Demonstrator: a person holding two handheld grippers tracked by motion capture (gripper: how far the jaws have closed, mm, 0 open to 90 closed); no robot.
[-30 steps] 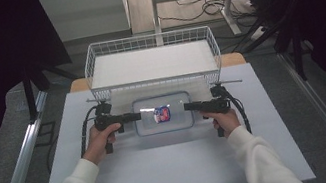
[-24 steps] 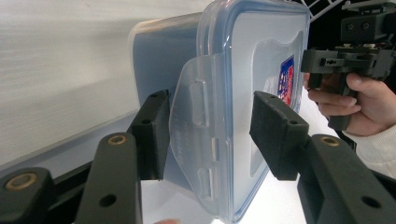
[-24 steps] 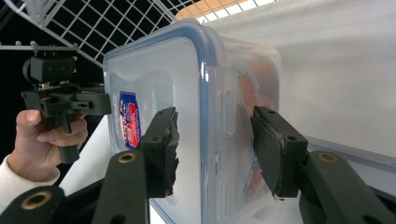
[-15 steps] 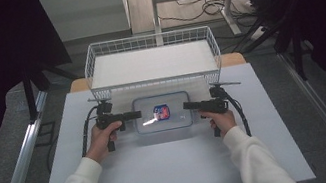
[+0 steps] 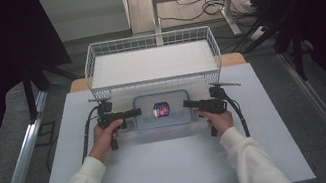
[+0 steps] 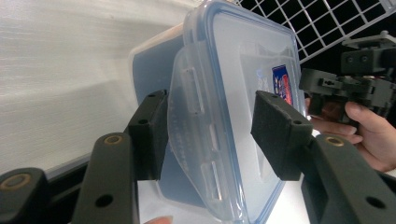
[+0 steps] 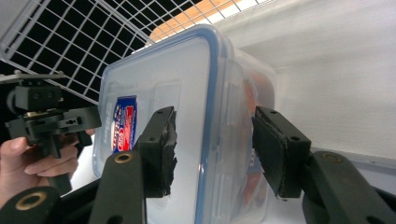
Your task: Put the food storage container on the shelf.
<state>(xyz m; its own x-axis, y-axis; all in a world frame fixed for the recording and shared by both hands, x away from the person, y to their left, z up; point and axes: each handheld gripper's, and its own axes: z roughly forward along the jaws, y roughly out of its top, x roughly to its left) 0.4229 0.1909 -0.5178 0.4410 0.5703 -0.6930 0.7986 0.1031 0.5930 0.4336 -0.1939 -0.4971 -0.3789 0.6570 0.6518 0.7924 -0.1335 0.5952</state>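
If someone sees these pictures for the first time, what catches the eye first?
A clear box with a red and blue label lies mid-table, in front of a white wire basket. The left gripper and right gripper meet it from opposite ends, each with open jaws astride a side latch flap.
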